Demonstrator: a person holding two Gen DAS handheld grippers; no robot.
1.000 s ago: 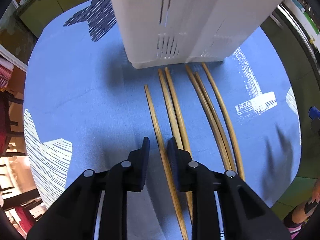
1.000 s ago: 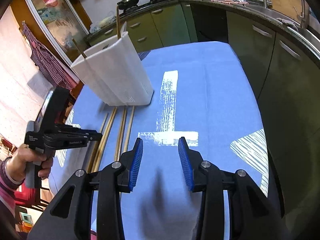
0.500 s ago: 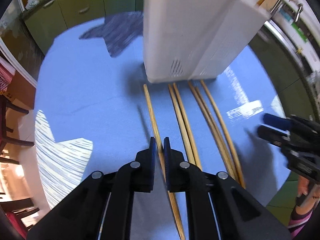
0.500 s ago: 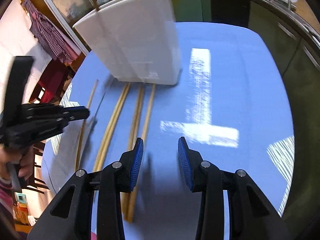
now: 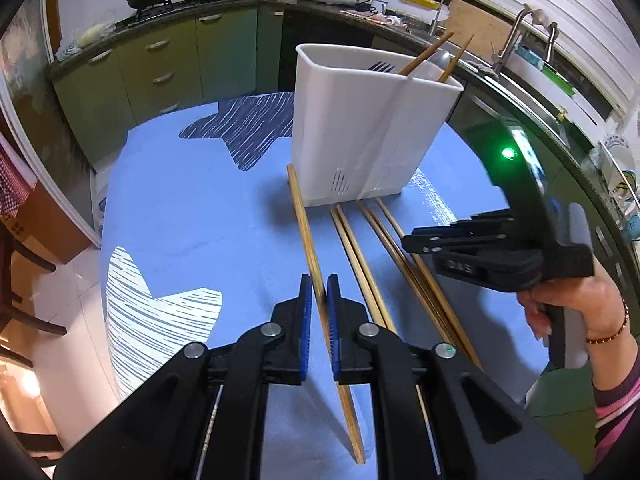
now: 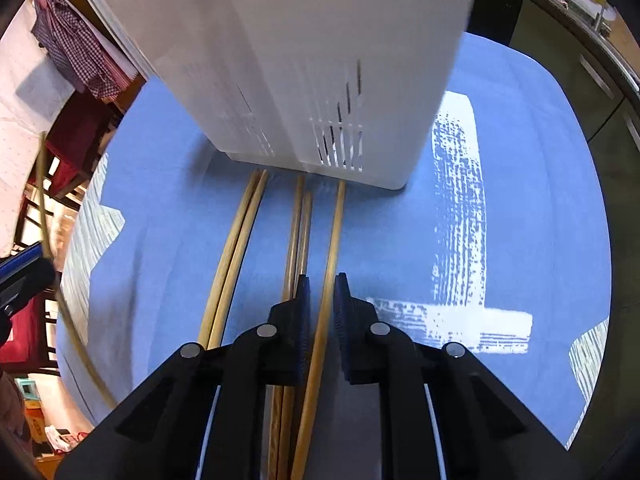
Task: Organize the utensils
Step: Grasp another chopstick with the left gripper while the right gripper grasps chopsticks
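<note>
My left gripper (image 5: 317,294) was clenched on one long bamboo chopstick (image 5: 308,240). My right gripper (image 6: 321,294) had just been closing around the rightmost chopstick (image 6: 334,236) lying against the white plastic utensil holder (image 5: 360,120) mid-table (image 5: 180,208); it was not yet pinched. Such thin sticks could pivot or slip.

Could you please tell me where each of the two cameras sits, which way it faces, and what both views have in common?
Left wrist: sits on the left gripper, looking down along its fingers at the held chopstick and white utensil holder; the right hand shows.
Right wrist: sits on the right gripper, facing steeply down at the rightmost chopstick between its fingers; the left gripper's tip shows at the left edge.
Shared: the holder, the chopsticks, the blue tablecloth.
</note>
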